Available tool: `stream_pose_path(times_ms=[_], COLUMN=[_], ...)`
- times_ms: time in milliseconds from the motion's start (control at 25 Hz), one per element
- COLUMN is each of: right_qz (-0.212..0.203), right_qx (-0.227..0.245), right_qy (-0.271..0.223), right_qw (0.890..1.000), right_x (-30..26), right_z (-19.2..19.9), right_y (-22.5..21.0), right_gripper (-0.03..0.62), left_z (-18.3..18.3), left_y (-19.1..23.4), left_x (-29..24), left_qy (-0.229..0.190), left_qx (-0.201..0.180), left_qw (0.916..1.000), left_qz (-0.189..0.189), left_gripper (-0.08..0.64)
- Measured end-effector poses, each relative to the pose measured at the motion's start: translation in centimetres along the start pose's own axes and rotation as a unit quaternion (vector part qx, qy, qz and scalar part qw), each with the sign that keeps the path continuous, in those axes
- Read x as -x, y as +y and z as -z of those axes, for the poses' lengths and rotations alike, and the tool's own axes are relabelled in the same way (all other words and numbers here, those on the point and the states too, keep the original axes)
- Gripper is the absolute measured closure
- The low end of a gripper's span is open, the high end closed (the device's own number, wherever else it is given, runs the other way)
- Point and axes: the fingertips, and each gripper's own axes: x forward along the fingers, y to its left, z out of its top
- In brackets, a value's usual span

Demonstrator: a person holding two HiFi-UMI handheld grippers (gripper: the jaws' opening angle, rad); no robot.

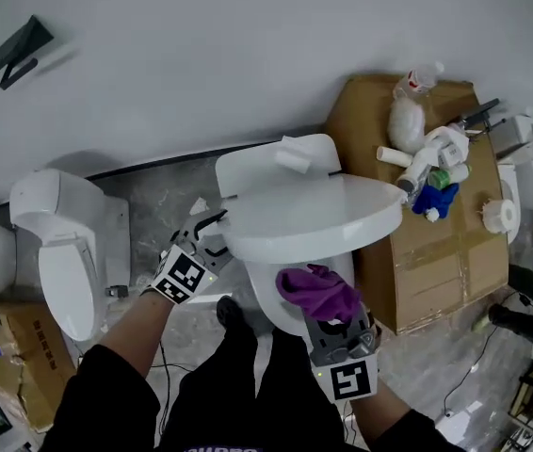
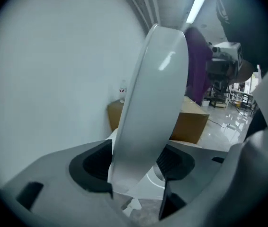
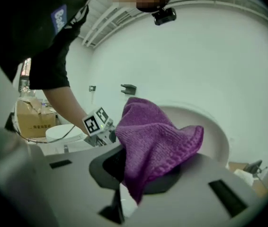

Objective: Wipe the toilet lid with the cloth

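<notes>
Toilet lid sits half raised, with the hinge on the far side by the tank and the free edge toward the person. Head view: left gripper is at the lid's left rim. Right gripper is low, just short of the free edge, with the purple cloth bunched on its tips. So the surface to wipe lies ahead of and above the right fingers, close but apparently apart. The lid's long axis runs away from those fingers toward the tank, so I'd expect strokes along that line. Left hand is the nearer one but carries no cloth. Left gripper view: jaws spread wide, astride the rim, which stands nearly upright between the pads and almost fills the gap. It reads to me as a loose straddle, not a clamp, though contact at the pad tips can't be ruled out. Head view can't show that gap at all. A cardboard box shows beyond the lid. Right gripper view: jaws closed on the cloth, with one fold pinched between the pads and the rest flopping up and forward. The lid's broad face is straight ahead past the cloth, and the left gripper's marker cube is off to the fingers' left. Only this view shows the cloth-to-lid gap; in the head view the cloth covers it.
</notes>
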Motion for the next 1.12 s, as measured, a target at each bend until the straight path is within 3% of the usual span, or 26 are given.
stream_pose_path(times_ms=[240, 360, 480, 640, 720, 760, 840, 920, 960, 1080, 1120], right_qz=[-0.061, -0.036, 0.0, 0.024, 0.033, 0.034, 0.028, 0.015, 0.007, -0.026, -0.039], right_qx=[0.071, 0.072, 0.071, -0.003, -0.016, -0.021, -0.024, -0.027, -0.03, -0.027, -0.027], right_qy=[-0.046, -0.072, -0.066, 0.051, 0.056, 0.05, 0.043, 0.032, 0.024, 0.004, -0.003], right_qw=[0.995, 0.994, 0.995, 0.998, 0.998, 0.998, 0.998, 0.999, 0.999, 0.999, 0.999], right_x=[4.1, 4.5, 3.5, 3.3, 3.3, 3.3, 3.5, 4.0, 4.4, 5.9, 6.4], right_z=[-7.0, -10.2, -10.9, -5.4, -4.2, -4.1, -4.2, -4.6, -5.0, -6.2, -6.6], right_y=[6.5, 4.9, 1.6, -0.8, -1.3, -1.4, -1.3, -1.1, -1.2, -2.0, -2.4], right_gripper=[0.537, 0.537, 0.537, 0.537, 0.537, 0.537, 0.537, 0.537, 0.537, 0.537, 0.537], left_z=[1.9, 2.9, 3.8, 3.9, 2.7, 1.6, -2.0, -6.3, -8.1, -10.8, -11.0], left_y=[-4.1, -5.8, -7.3, -8.1, -8.0, -7.7, -6.6, -6.1, -6.6, -10.0, -10.9], left_x=[0.3, 0.5, 1.3, 3.7, 5.6, 6.6, 8.5, 9.4, 9.0, 6.1, 5.4], left_qy=[0.025, 0.034, 0.043, 0.036, 0.009, -0.018, -0.092, -0.151, -0.156, -0.112, -0.103], left_qx=[-0.082, -0.111, -0.119, -0.064, 0.005, 0.059, 0.174, 0.234, 0.234, 0.175, 0.168], left_qw=[0.9945, 0.9893, 0.984, 0.9847, 0.9874, 0.9869, 0.9732, 0.9566, 0.9567, 0.9763, 0.9788], left_qz=[0.059, 0.088, 0.126, 0.158, 0.158, 0.149, 0.119, 0.086, 0.075, 0.061, 0.057], left_gripper=[0.29, 0.29, 0.29, 0.29, 0.29, 0.291, 0.385, 0.468, 0.5, 0.529, 0.532])
